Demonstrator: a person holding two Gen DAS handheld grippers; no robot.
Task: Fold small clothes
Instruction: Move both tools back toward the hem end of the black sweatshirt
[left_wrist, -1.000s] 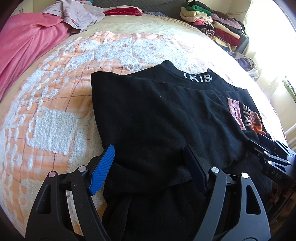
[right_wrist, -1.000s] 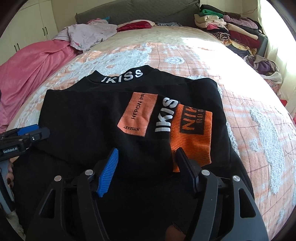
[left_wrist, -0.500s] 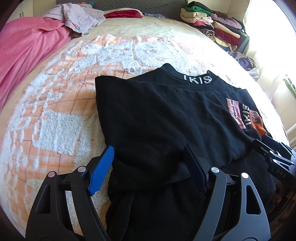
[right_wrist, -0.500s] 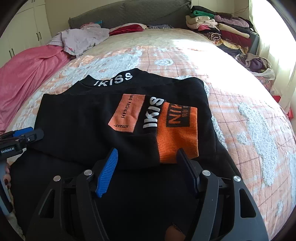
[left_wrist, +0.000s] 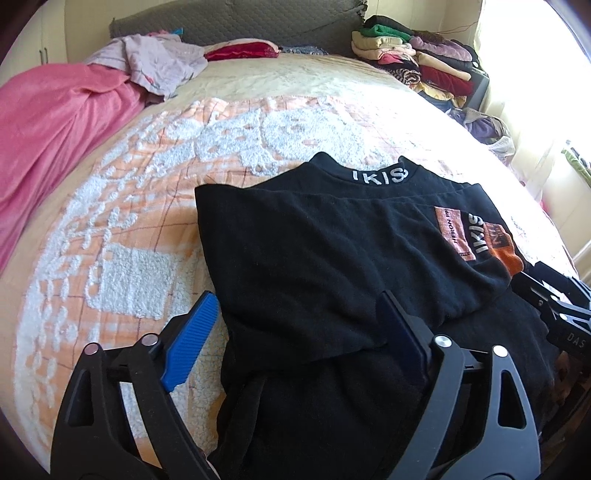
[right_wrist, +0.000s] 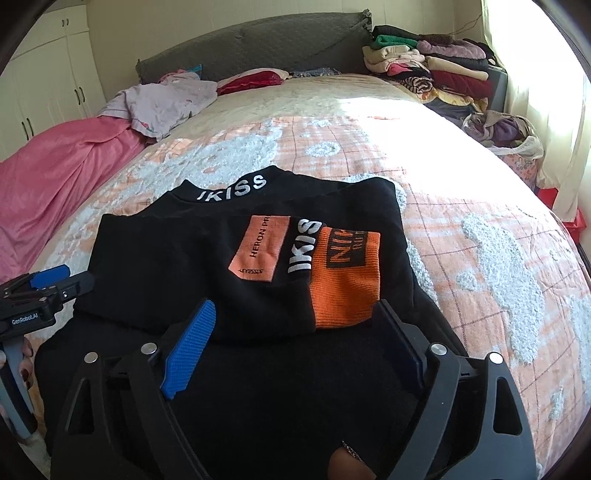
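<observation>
Left tool (left_wrist: 295, 339) jaws opening, wide, blue pad (left_wrist: 188, 343) at 9 o'clock over the bedspread, dark pad at 3 o'clock over black cloth; the folded edge lies between the jaws, pads not pressing on it. Right tool (right_wrist: 295, 338) jaws opening, wide too, over the near folded edge of the same garment, nothing gripped; blue pad at 9 o'clock, dark pad just beside the orange cuff (right_wrist: 345, 277). From the right wrist view the left tool shows at 9 o'clock at the garment's left edge, fingers (right_wrist: 26, 363) of a hand around its handle. From the left wrist view the right tool shows at 3 o'clock, at the garment's right side.

Black sweatshirt (left_wrist: 332, 251) lies flat on the bed, folded: upper layer over a lower black layer near both tools. Collar at 12 o'clock, white letters "IKISS" on it. Peach patch (right_wrist: 260, 249) reads "HERON PR", white "IKIS" strip beside it, then the orange cuff, all on the right half.

Bedspread (right_wrist: 480, 206) orange-checked with white fluffy patches. Pink blanket (left_wrist: 48, 122) at 10 o'clock, lilac crumpled clothes (left_wrist: 159, 62) at 11 o'clock, red pillow (left_wrist: 240, 50) at 12 o'clock against the grey headboard (right_wrist: 258, 40). Stack of folded clothes (right_wrist: 432, 70) at 1 o'clock, well apart from the sweatshirt. White wardrobe doors (right_wrist: 48, 74) at 10 o'clock in the right wrist view.
</observation>
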